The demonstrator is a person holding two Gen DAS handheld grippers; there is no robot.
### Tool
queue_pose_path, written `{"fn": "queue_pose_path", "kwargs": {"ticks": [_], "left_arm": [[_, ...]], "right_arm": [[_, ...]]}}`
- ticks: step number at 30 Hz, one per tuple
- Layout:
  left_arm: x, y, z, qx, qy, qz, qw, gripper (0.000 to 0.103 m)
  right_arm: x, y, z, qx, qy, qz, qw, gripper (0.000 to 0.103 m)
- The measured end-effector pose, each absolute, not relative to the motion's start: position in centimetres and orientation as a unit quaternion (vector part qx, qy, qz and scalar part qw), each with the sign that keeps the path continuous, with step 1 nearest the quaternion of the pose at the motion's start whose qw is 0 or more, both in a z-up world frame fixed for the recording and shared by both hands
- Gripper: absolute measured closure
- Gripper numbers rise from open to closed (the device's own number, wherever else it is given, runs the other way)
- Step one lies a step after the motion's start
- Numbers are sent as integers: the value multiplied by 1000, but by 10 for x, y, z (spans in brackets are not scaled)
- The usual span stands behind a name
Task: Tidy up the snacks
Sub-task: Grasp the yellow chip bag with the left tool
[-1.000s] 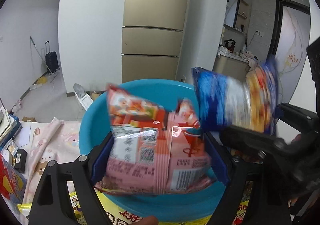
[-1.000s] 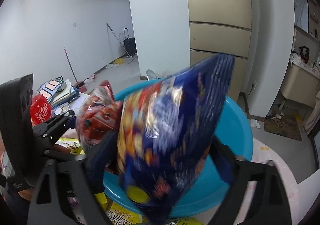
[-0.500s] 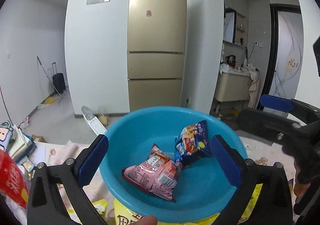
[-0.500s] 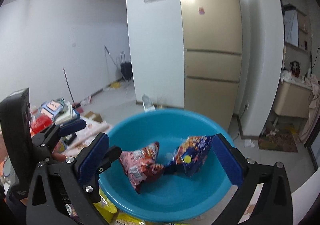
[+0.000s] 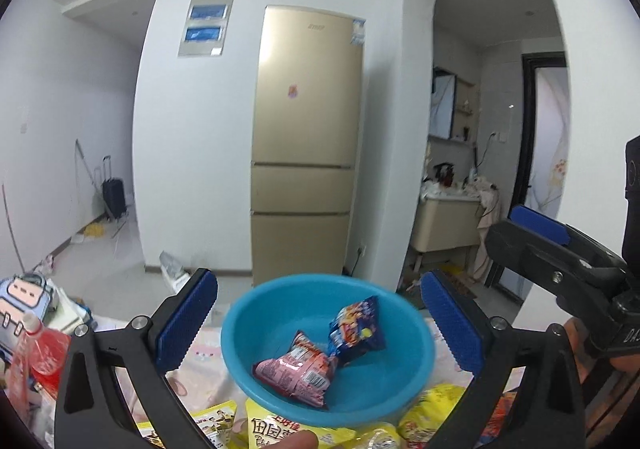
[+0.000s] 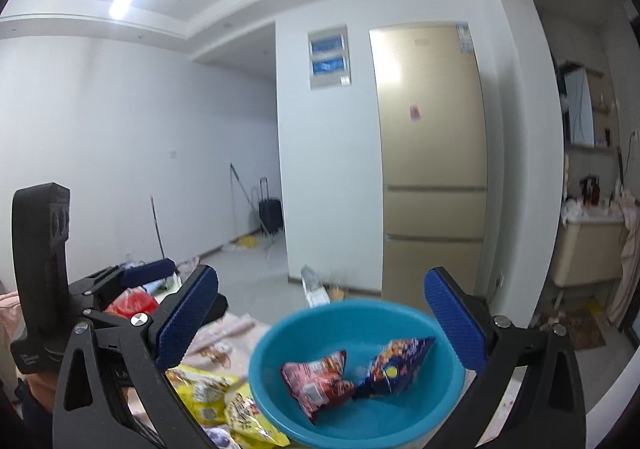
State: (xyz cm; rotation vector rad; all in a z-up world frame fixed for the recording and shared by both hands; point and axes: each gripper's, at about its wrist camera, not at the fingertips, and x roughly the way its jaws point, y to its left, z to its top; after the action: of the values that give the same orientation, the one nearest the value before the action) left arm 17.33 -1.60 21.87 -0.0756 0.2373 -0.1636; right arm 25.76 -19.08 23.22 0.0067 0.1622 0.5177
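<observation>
A blue plastic basin (image 5: 256, 361) (image 6: 440, 401) sits on the table and holds a pink snack bag (image 5: 296, 373) (image 6: 316, 381) and a dark blue snack bag (image 5: 356, 329) (image 6: 396, 369). My left gripper (image 5: 320, 325) is open and empty, above and behind the basin. My right gripper (image 6: 324, 325) is open and empty too, also raised behind the basin. The right gripper shows at the right of the left wrist view (image 5: 560, 249); the left gripper shows at the left of the right wrist view (image 6: 132, 281).
Yellow snack bags (image 5: 280, 429) (image 6: 208, 389) lie on the pink cloth (image 5: 204, 353) in front of the basin. A red pouch (image 5: 36, 349) (image 6: 132, 303) and boxes stand at the left. A gold fridge (image 5: 304, 153) and white walls stand behind.
Both grippers let go of their bags, which dropped into the basin. Both grippers then opened wide and pulled up and back, so the basin looks smaller and lower.
</observation>
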Motion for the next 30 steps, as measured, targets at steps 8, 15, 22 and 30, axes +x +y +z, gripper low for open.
{"fn": "queue_pose_path", "kwargs": {"ticks": [8,15,22,30], "left_arm": [[133,-25,242,-18,97,-68,993,0],[104,0,229,-26,107,-39,993,0],[96,27,200,-46,137,-15,989,0],[107,49,143,-53,169,50,983,0]], "right_arm": [[215,-183,251,-19,31,249,968,0],[184,-203,233,-27,30,227,973,0],[184,-237,198,-7,53,223,973,0],[192,-266,142,20,77,206,975,0]]}}
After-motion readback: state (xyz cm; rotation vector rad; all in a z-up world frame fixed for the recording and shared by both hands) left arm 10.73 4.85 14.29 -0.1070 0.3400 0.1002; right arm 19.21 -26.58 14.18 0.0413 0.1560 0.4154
